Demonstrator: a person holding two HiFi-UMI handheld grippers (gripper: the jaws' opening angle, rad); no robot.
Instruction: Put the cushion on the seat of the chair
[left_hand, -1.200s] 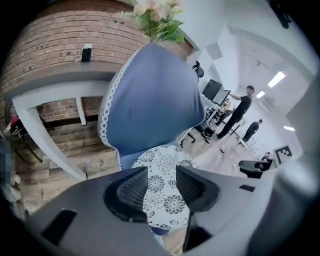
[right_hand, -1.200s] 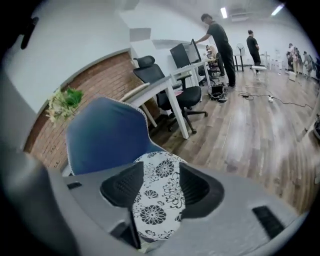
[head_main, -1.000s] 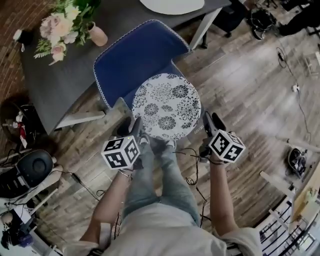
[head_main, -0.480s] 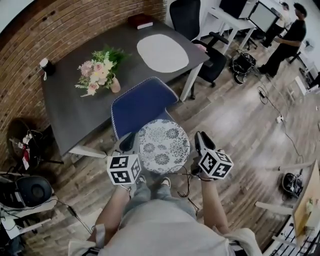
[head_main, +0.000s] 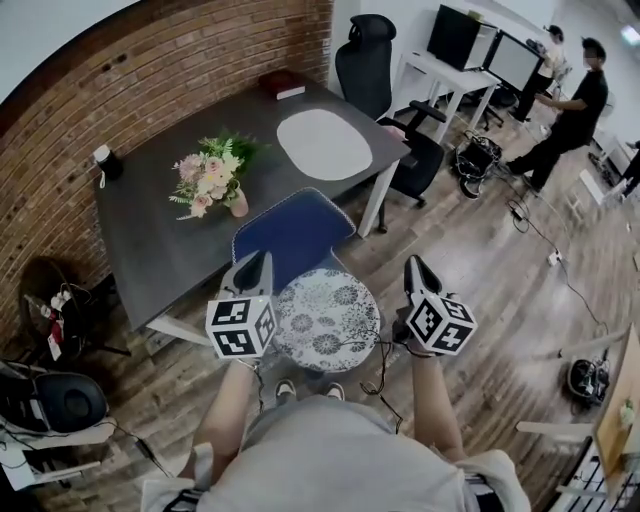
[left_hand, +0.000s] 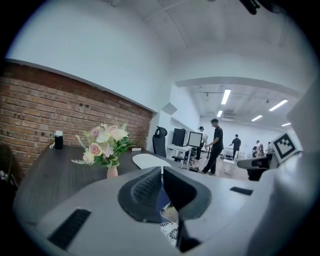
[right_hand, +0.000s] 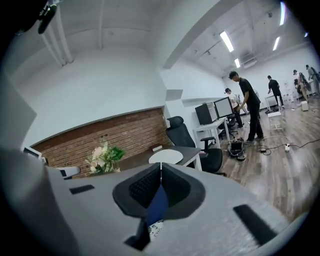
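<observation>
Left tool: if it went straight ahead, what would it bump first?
Probably nothing near: the left tool points over the table toward the black office chair behind it, though depth is hard to judge.

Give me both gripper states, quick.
Left gripper: closed, holding nothing.
Right gripper: closed, holding nothing.

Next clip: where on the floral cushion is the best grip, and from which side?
The floral cushion lies flat on the blue chair, so only its thin rim fits between jaws. Probably grip the left and right edges, coming from the person's side, since the chair's backrest blocks the far side.
</observation>
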